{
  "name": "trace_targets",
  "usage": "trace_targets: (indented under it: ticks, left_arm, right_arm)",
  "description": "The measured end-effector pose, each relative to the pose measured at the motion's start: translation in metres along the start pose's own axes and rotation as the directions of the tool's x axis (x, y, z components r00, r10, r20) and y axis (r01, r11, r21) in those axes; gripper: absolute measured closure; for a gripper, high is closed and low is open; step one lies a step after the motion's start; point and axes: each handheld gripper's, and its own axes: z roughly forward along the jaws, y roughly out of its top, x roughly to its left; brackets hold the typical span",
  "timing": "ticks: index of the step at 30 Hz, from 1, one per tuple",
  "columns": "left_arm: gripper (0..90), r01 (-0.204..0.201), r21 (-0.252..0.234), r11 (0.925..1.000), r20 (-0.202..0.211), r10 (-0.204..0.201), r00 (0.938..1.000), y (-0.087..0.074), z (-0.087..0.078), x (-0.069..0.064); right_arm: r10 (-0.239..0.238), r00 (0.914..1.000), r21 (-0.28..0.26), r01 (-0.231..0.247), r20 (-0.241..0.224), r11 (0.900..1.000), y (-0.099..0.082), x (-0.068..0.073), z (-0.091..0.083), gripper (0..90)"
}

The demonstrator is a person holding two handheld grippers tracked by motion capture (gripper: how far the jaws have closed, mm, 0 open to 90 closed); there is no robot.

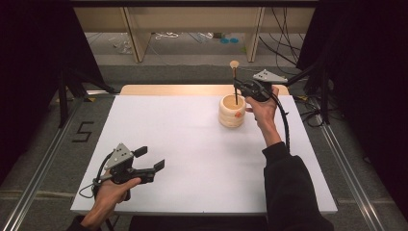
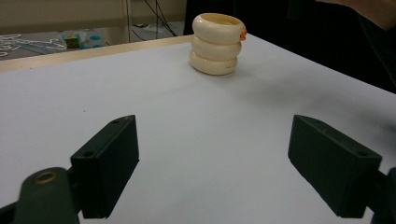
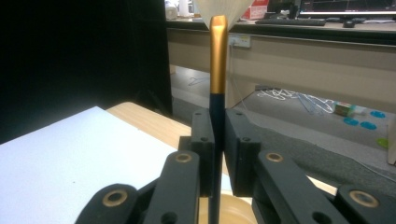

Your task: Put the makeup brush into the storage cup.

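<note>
right gripper (image 1: 239, 86): upper right of the high view, jaws clamped on the dark handle of a brush (image 3: 218, 70), bristles up | brush: upright, lower end inside the cream ribbed holder (image 1: 231, 111) | left gripper (image 1: 150, 159): lower left, jaws wide apart, nothing between them, over the white table (image 1: 183, 154)

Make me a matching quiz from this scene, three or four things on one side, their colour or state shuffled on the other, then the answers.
1. brush
2. holder
3. left claw
4. table

a. open, nothing between its jaws
b. cream, made of stacked rings
c. white top
d. upright, clamped in the right claw

Pairs: 1-d, 2-b, 3-a, 4-c
</note>
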Motion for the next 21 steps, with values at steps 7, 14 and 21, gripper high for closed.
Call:
trace_targets:
  ticks: [7,14,21]
  left_arm:
    - [15.8,0.001,0.002,1.0000,-0.002,-0.001,1.0000,0.000,0.000,0.000]
    - [15.8,0.001,-0.001,1.0000,0.000,-0.001,1.0000,0.000,0.000,0.000]
    - [15.8,0.000,-0.002,1.0000,0.001,0.000,1.0000,0.000,0.000,0.000]
  right_arm:
    - [0.004,1.0000,0.005,-0.004,0.005,1.0000,-0.003,0.000,0.002,82.9]
    - [-0.004,1.0000,0.013,0.004,0.005,0.9999,-0.006,0.000,0.004,82.9]
    - [-0.018,0.9998,0.028,0.018,0.006,0.9994,-0.011,0.000,0.008,82.9]
